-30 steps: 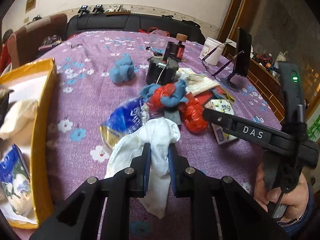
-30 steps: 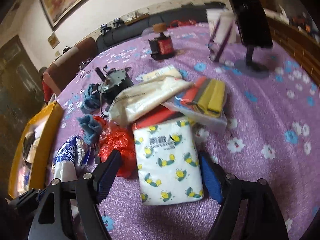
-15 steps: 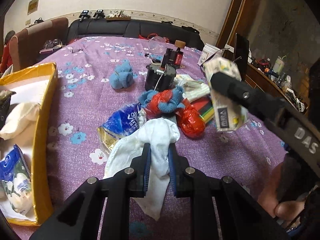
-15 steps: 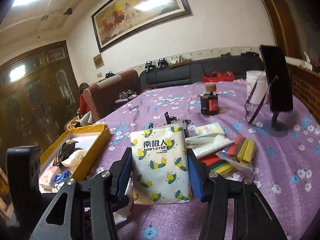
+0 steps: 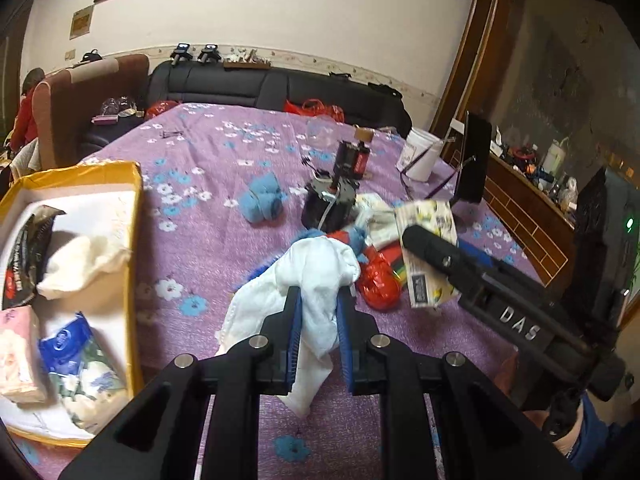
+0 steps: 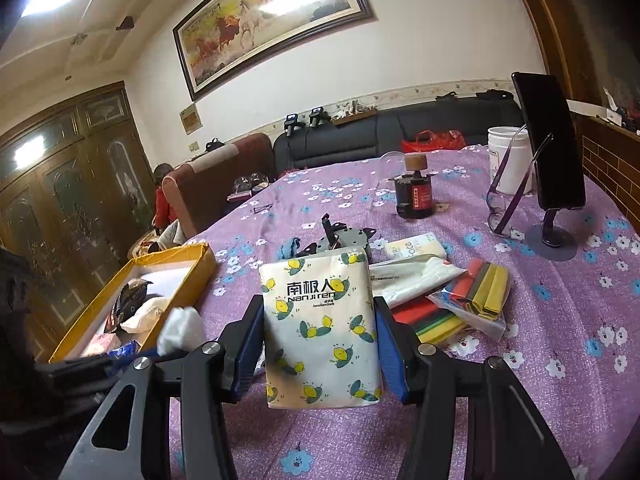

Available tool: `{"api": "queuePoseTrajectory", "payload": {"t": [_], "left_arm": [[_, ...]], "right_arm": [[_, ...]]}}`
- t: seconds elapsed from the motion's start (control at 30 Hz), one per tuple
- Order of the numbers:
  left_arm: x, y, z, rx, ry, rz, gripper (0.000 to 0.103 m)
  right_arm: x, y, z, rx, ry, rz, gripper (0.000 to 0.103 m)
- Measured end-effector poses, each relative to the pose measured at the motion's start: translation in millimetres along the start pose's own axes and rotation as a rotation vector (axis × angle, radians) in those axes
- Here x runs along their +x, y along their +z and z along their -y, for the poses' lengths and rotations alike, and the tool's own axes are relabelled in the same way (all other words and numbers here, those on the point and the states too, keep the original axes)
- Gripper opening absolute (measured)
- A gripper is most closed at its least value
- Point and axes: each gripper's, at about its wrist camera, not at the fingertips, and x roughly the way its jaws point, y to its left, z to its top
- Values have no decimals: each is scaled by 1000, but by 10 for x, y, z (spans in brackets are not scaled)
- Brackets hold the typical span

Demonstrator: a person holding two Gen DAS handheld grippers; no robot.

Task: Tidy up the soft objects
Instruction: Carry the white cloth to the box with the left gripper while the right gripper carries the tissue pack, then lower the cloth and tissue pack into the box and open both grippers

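My left gripper point(image 5: 318, 320) is shut on a white cloth point(image 5: 316, 276) and holds it up above the purple flowered table. My right gripper point(image 6: 320, 332) is shut on a tissue pack with lemon print point(image 6: 320, 328), lifted off the table; the pack also shows in the left wrist view point(image 5: 426, 252). A yellow box point(image 5: 134, 264) at the left holds a cream cloth point(image 5: 80, 264), a pink tissue pack point(image 5: 16, 352) and a blue flowered pack point(image 5: 80, 376). The box also shows in the right wrist view point(image 6: 188, 268). A blue sock ball point(image 5: 262, 200) lies mid-table.
A pile beside the grippers has a red plastic bag point(image 5: 378, 280), coloured strips in a clear bag point(image 6: 476, 292), a black motor point(image 5: 328, 208) and a dark bottle point(image 6: 414, 196). A phone on a stand point(image 6: 552, 148), glasses and a white tub point(image 6: 508, 160) stand at the right.
My right gripper has shut on the tissue pack and lifted it off the table. My left gripper has raised the white cloth higher, clear of the pile.
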Motion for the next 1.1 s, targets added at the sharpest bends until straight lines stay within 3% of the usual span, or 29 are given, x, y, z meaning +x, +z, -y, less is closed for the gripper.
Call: {"api": "queuePoseTrajectory", "payload": {"t": [0.5,0.8,1.1], "left_arm": [[-510,115,-501,-96,46,122,16],[-821,149,-1055,-204,116,198,16],[-962,43,-1469,-289,187,217,16]], "right_arm": [[36,-14,-437,-41,142,-95,57],[151,-13,-870,-88,221,-156,57],[401,62,-1382,-111,326,-229,57]]}}
